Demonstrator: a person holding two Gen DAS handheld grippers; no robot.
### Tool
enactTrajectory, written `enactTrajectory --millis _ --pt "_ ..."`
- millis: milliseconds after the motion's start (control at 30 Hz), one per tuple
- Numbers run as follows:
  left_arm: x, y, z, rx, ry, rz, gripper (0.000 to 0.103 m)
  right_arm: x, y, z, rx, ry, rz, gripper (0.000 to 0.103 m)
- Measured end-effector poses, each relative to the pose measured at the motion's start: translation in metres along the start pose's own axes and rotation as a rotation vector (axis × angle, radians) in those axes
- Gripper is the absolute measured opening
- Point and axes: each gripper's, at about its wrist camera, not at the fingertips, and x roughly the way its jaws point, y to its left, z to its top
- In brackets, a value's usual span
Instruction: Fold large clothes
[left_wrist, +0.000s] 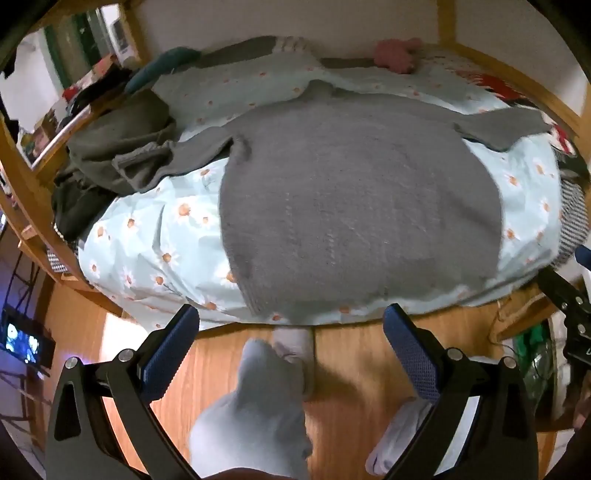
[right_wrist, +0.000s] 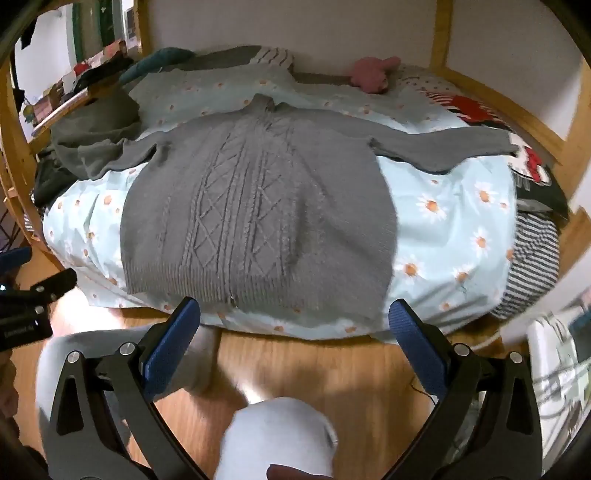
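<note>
Nearest the left wrist camera, the left gripper (left_wrist: 291, 325) stands with its jaws spread to their full width and nothing between the blue pads. The right gripper (right_wrist: 294, 317) is in the same condition: jaws wide apart, nothing gripped. Both are angled downward toward the near edge of the bed and hang over the wooden floor (right_wrist: 325, 362), short of the mattress. Below them are the person's knees in light grey trousers (right_wrist: 280, 432) and feet in white socks (left_wrist: 293, 343).

Just beyond the fingertips, the grey knitted sweater (right_wrist: 258, 221) lies flat and spread out on the daisy-print bedcover (right_wrist: 450, 229). Its ribbed hem runs along the near edge of the bed, close ahead of both grippers but touching neither. In the right wrist view the hem sits ahead of and to the left of the gripper's centre line; in the left wrist view the sweater (left_wrist: 354, 199) sits ahead and to the right. A cable pattern runs up the body to the collar at the far end.

Both sleeves are stretched outward. The left sleeve end rests against a dark green heap of clothing (right_wrist: 92, 144). The right sleeve reaches toward a red, white and black printed fabric (right_wrist: 476, 110).

Farther back, a pink soft toy (right_wrist: 369, 75) lies near the wall, inside the wooden bed frame (right_wrist: 441, 33).
</note>
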Motion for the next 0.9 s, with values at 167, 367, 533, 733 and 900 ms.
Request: enactTrajectory --millis 167,367,533,733,900 --pt "0.034 0.031 0.022 -0.013 0.05 0.046 0.097 0.041 0.026 0.034 -0.029 0.021 0.029 0.1" --pt "0.051 0.061 0.058 -0.06 0.044 0.035 0.097 0.077 0.049 0.076 -0.057 0.046 0.036 0.1" --pt "0.077 0.088 0.092 -0.113 0.017 0.037 0.097 0.106 0.066 0.113 -0.106 0.047 0.047 0.1" --pt "0.136 0.124 0.125 -0.191 0.045 0.014 0.097 0.16 0.108 0.156 -0.22 0.041 0.104 0.1" --pt "0.193 0.174 0.145 -0.302 0.043 0.0 0.097 0.207 0.169 0.182 -0.363 0.003 0.192 0.1"
